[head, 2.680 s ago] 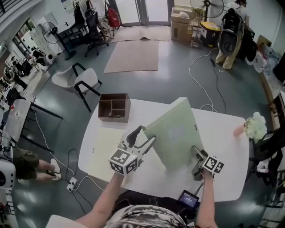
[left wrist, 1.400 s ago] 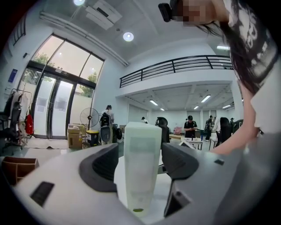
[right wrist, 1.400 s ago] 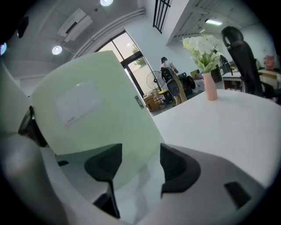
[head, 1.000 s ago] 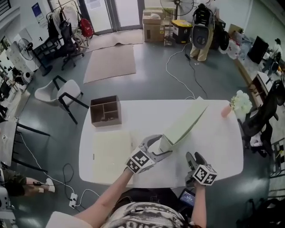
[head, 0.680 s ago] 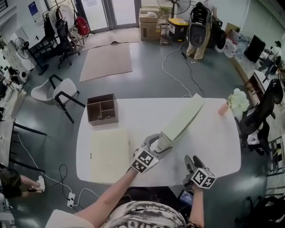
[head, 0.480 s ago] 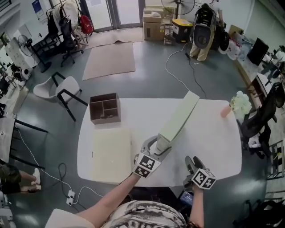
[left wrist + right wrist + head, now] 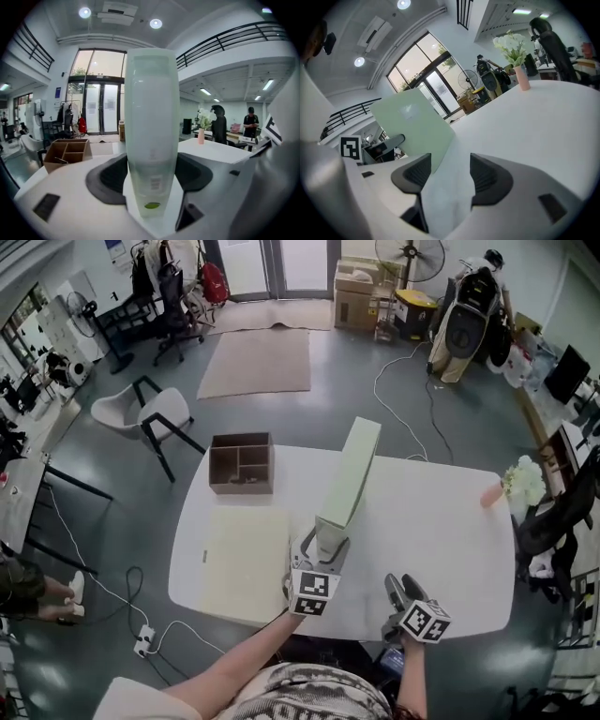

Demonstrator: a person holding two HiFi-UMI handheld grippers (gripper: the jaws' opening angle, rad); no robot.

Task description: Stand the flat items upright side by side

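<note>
Standing green folder (image 7: pixel 349 479), divided box (image 7: pixel 241 487), contents unclear

Bright, even overhead light; fisheye bending and dark corners.

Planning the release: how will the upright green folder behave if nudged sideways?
Probably stiff: the green folder stands straight with the left gripper, whose jaws have just been closing, on its near end. Likely tips: tall, narrow-based, nothing beside it.
</note>
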